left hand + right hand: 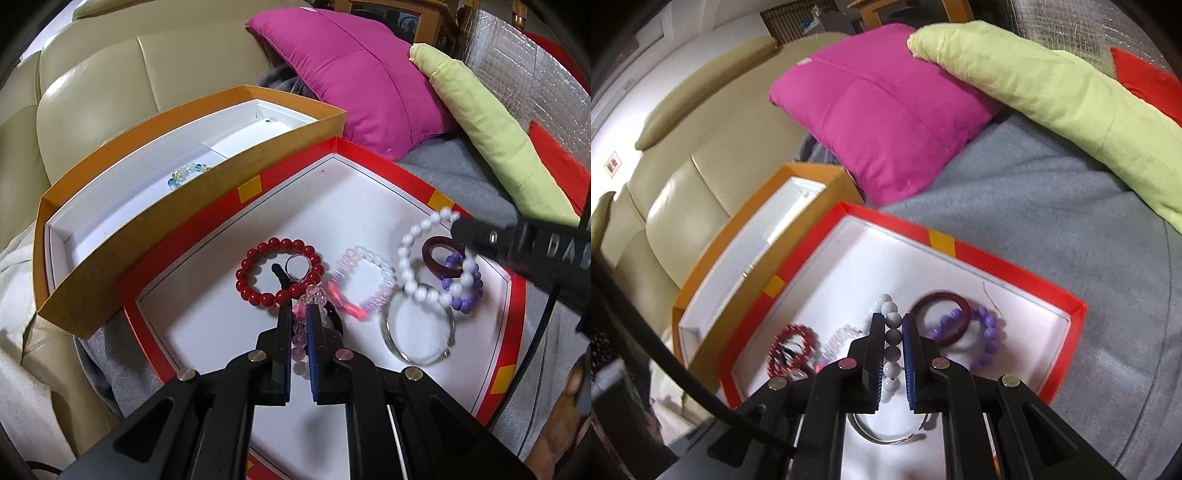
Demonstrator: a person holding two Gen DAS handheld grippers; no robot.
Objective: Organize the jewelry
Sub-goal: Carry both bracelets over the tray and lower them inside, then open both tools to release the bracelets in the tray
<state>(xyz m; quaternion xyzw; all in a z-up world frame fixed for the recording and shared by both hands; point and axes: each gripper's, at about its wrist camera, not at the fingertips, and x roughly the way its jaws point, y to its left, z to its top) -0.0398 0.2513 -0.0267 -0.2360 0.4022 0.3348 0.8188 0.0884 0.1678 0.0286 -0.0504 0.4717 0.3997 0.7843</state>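
A red-rimmed white tray (373, 155) holds a red bead bracelet (258, 258), a pink-clear bracelet (369, 280), a glass bangle (413, 343), a dark red ring (441, 258) and a purple bead bracelet (469, 295). My left gripper (298, 299) is shut on a pink crystal bracelet (312, 295) over the tray. My right gripper (893, 325) is shut on a white bead bracelet (893, 336), which hangs lifted in the left wrist view (417, 243). An orange box (147, 206) beside the tray holds a blue-green bead bracelet (188, 171).
The tray (1015, 273) and the orange box (713, 291) rest on a grey blanket (1052, 206) on a beige leather sofa (110, 66). A magenta pillow (882, 110) and a green cushion (1052, 92) lie behind them.
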